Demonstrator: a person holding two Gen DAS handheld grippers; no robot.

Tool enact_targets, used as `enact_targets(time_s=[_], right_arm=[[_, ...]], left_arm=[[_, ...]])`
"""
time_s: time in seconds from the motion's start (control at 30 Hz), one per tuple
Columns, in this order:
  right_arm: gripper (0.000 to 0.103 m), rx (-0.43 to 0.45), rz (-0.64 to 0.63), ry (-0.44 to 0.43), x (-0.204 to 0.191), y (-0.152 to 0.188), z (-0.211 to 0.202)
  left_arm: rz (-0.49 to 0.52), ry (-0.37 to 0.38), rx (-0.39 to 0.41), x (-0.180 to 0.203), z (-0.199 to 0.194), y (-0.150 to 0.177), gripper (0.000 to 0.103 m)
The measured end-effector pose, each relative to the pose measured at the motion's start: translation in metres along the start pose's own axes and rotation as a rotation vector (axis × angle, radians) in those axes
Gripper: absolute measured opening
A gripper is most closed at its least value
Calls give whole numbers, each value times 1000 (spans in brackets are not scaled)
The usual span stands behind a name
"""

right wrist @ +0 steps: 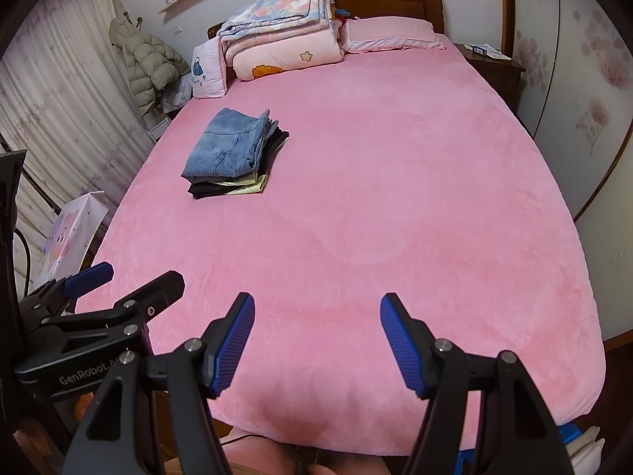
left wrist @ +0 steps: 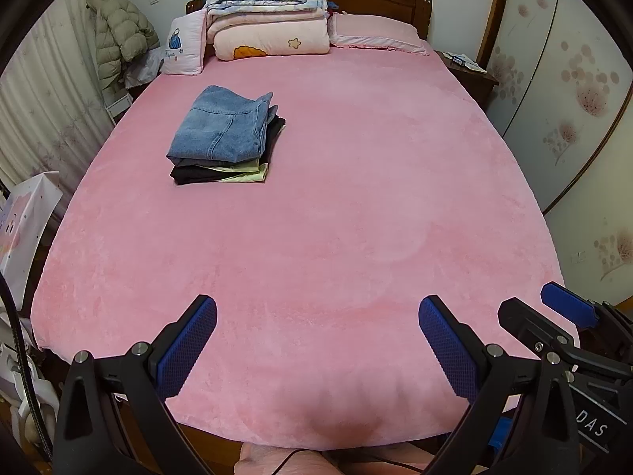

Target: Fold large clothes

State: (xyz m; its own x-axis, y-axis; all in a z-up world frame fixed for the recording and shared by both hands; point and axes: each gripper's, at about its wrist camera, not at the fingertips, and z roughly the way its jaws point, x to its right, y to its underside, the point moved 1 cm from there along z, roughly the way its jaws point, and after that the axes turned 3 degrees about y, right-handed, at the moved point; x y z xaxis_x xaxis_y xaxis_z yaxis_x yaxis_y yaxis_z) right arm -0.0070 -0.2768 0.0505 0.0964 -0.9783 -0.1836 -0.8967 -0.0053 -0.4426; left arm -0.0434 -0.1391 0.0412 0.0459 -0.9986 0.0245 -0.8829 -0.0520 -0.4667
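A stack of folded clothes point(left wrist: 225, 138), blue jeans on top of black and pale green garments, lies on the pink bed point(left wrist: 336, 217) at the far left. It also shows in the right wrist view point(right wrist: 233, 156). My left gripper point(left wrist: 316, 312) is open and empty above the bed's near edge. My right gripper point(right wrist: 316, 308) is open and empty beside it, also above the near edge. Each gripper shows at the side of the other's view.
Folded quilts point(left wrist: 269, 16) and pillows point(left wrist: 376, 31) lie by the wooden headboard. A nightstand point(left wrist: 467, 67) stands at the back right, a wardrobe point(left wrist: 573, 99) on the right. A puffer coat point(left wrist: 118, 35), curtains and a paper bag point(left wrist: 23, 229) are on the left.
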Motion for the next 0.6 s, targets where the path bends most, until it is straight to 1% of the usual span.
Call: enact_targets(time_s=[0.6], right_arm=[[66, -11, -4, -2, 5, -4, 3]], left_arm=[[-7, -10, -4, 1, 2, -1, 101]])
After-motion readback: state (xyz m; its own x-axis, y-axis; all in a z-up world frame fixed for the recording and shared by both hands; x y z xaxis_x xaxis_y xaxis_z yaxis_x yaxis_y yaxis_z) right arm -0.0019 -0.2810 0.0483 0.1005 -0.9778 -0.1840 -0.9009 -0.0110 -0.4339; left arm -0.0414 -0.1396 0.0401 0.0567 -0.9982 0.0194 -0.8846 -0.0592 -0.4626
